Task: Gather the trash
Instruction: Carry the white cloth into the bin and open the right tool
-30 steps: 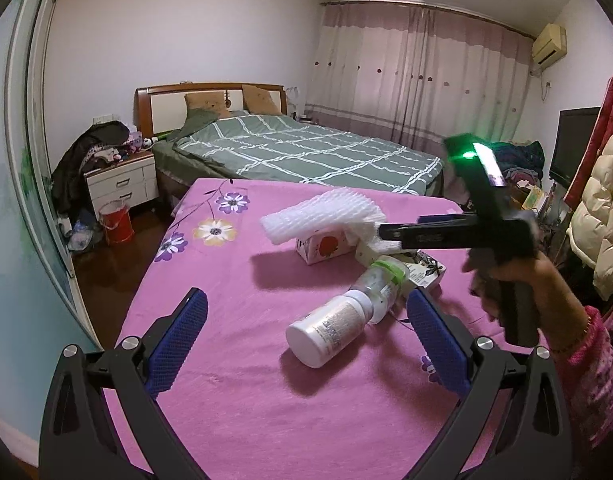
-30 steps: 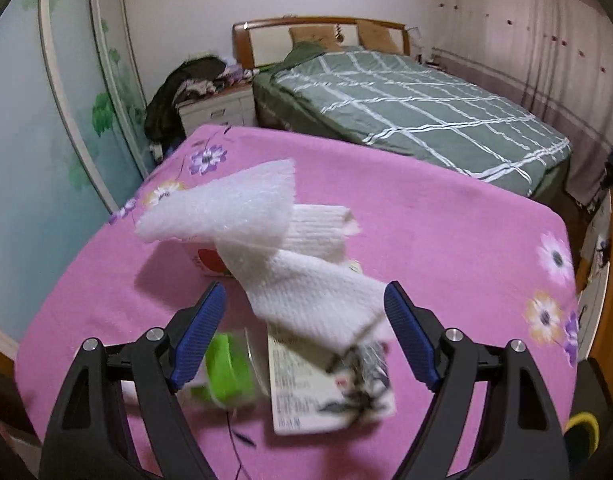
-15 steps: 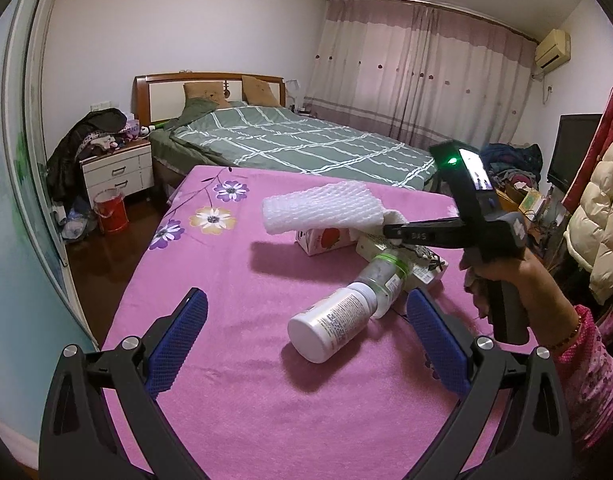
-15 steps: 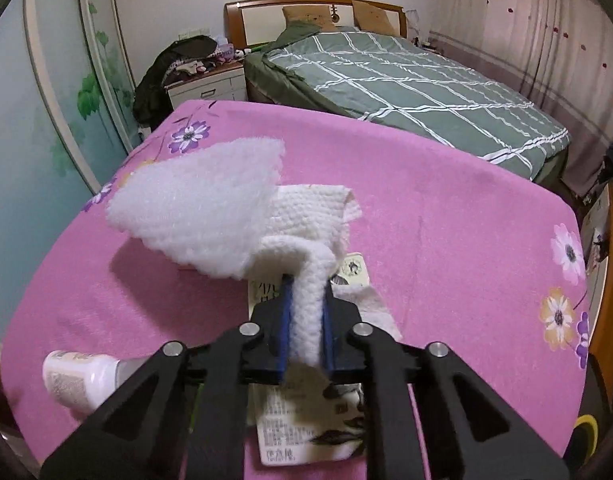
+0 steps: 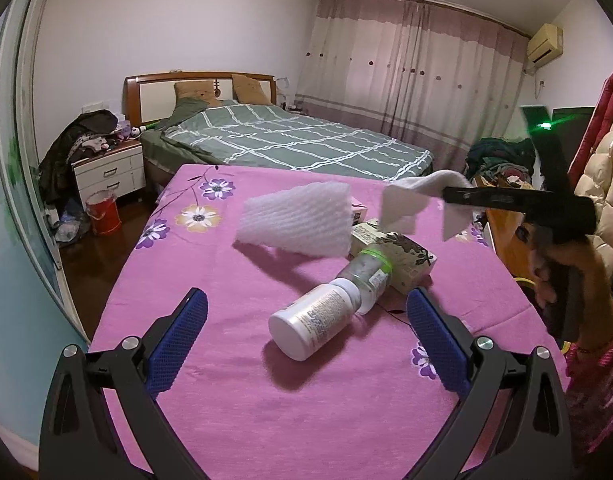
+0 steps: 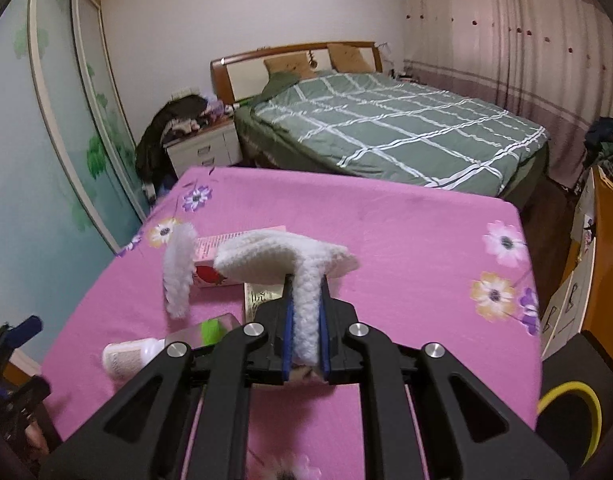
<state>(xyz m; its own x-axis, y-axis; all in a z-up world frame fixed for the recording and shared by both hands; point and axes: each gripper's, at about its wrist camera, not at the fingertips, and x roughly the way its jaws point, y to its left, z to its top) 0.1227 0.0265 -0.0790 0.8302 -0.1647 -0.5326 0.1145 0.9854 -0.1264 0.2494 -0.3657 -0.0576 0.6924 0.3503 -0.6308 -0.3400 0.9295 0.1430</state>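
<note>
My right hand-held gripper [image 6: 305, 322] is clamped tight on the white cloth [image 6: 284, 258], holding it up off the pink counter [image 5: 234, 360]. My left hand-held gripper [image 5: 306, 344] hangs wide with nothing in it, aimed at the white bottle [image 5: 312, 320]. The foam net [image 5: 296, 222], clear bottle [image 5: 368, 276] and boxes [image 5: 402, 252] lie just behind.

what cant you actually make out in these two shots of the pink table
- Print on the white bottle: too small in the left wrist view, blurred in the right.
- Patterned box: partly hidden by the clear bottle and foam net.
- Yellow-rimmed thing beside the table: cut off by the right wrist picture's edge.
- Near table edge: hidden by the right gripper, shut on the white cloth.
</note>
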